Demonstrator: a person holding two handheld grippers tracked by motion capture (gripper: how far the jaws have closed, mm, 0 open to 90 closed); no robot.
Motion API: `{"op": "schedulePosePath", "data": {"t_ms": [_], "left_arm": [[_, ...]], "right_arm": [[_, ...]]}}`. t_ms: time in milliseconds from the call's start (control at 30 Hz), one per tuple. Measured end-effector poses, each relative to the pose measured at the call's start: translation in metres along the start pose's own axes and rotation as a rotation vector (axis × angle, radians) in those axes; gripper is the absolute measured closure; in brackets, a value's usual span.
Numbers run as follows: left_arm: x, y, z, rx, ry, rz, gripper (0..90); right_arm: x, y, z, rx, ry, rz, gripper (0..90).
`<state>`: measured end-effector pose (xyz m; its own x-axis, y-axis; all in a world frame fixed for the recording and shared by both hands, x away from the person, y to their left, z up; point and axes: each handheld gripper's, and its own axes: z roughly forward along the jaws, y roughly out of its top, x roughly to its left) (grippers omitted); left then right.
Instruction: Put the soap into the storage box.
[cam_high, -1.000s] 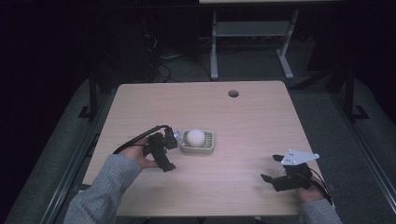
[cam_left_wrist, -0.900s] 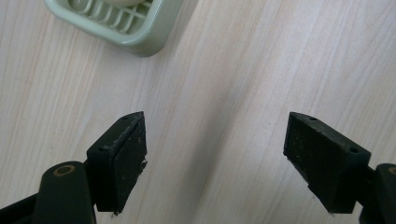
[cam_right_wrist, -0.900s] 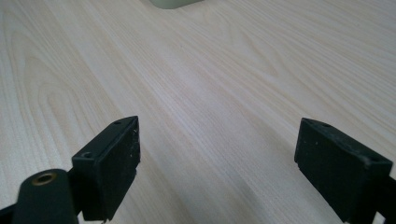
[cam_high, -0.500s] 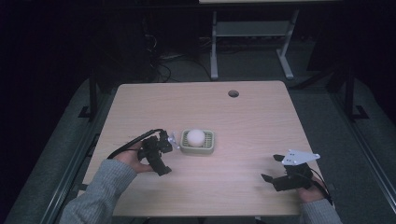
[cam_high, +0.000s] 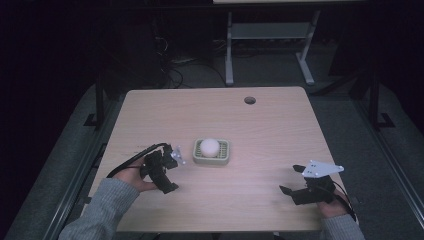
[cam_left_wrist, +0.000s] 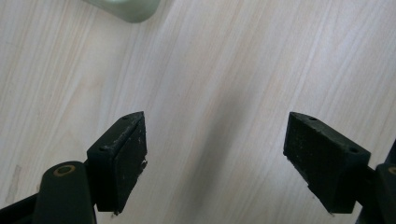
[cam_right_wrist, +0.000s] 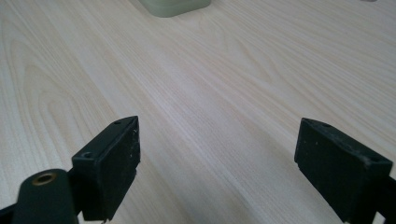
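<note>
A white ball (cam_high: 209, 146) rests in a small pale green tray (cam_high: 225, 159) near the middle of the wooden table. My left gripper (cam_high: 172, 172) is just left of the tray, open and empty, with bare wood between its jaws. In the left gripper view (cam_left_wrist: 215, 158) a corner of the tray (cam_left_wrist: 128, 9) sits at the top left. My right gripper (cam_high: 291, 179) lies at the near right, well apart from the tray, open and empty. The right gripper view (cam_right_wrist: 217, 163) has the tray (cam_right_wrist: 175, 5) far ahead at the top edge.
The light wooden table (cam_high: 280, 130) has a round cable hole (cam_high: 249, 100) near its far edge. Behind the table stands a metal frame (cam_high: 265, 35) on dark floor. Cables trail from both grippers towards the near edge.
My left gripper has drawn back a little from the tray, towards the near left. The right gripper, ball and tray have not moved.
</note>
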<state>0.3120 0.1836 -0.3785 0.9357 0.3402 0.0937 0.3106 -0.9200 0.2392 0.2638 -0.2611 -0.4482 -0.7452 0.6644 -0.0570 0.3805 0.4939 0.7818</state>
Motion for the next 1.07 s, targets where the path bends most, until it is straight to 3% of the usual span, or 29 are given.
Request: {"op": "schedulePosePath", "data": {"t_ms": [1067], "left_arm": [[-0.019, -0.053, -0.003, -0.041, 0.019, -0.054, 21.4]], "right_arm": [[0.001, -0.001, 0.002, 0.004, 0.001, 0.010, 13.6]]}}
